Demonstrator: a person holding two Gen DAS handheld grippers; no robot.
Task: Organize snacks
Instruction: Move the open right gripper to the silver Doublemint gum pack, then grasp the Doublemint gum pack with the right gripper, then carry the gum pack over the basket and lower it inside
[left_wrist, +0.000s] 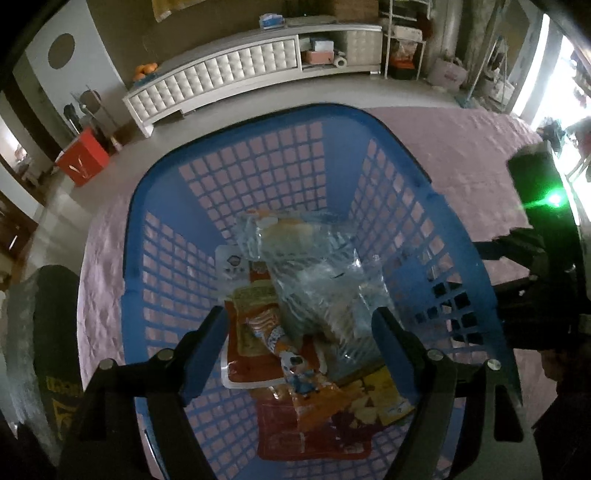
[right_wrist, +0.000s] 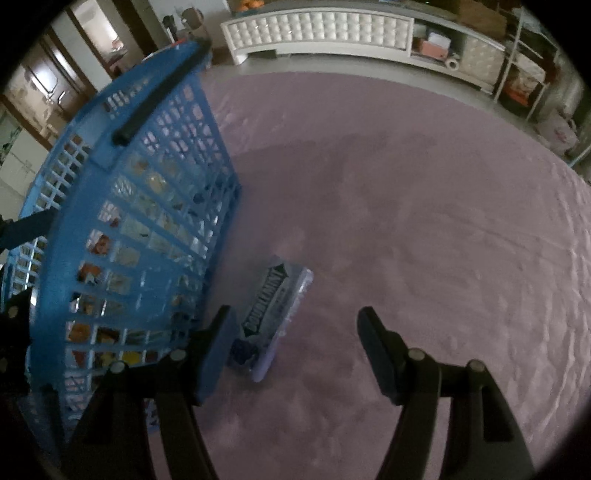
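A blue plastic basket stands on a pink cloth and holds several snack packs. On top lies a clear plastic bag of pale snacks, over orange and red packets. My left gripper hangs open above the basket, its pads clear of the clear bag below them. In the right wrist view a Doublemint gum pack lies on the cloth beside the basket's wall. My right gripper is open just above the gum pack, whose near end sits by the left finger.
The pink cloth stretches wide to the right of the basket. A dark snack bag stands at the left edge of the left wrist view. A white cabinet and a red box stand on the floor beyond.
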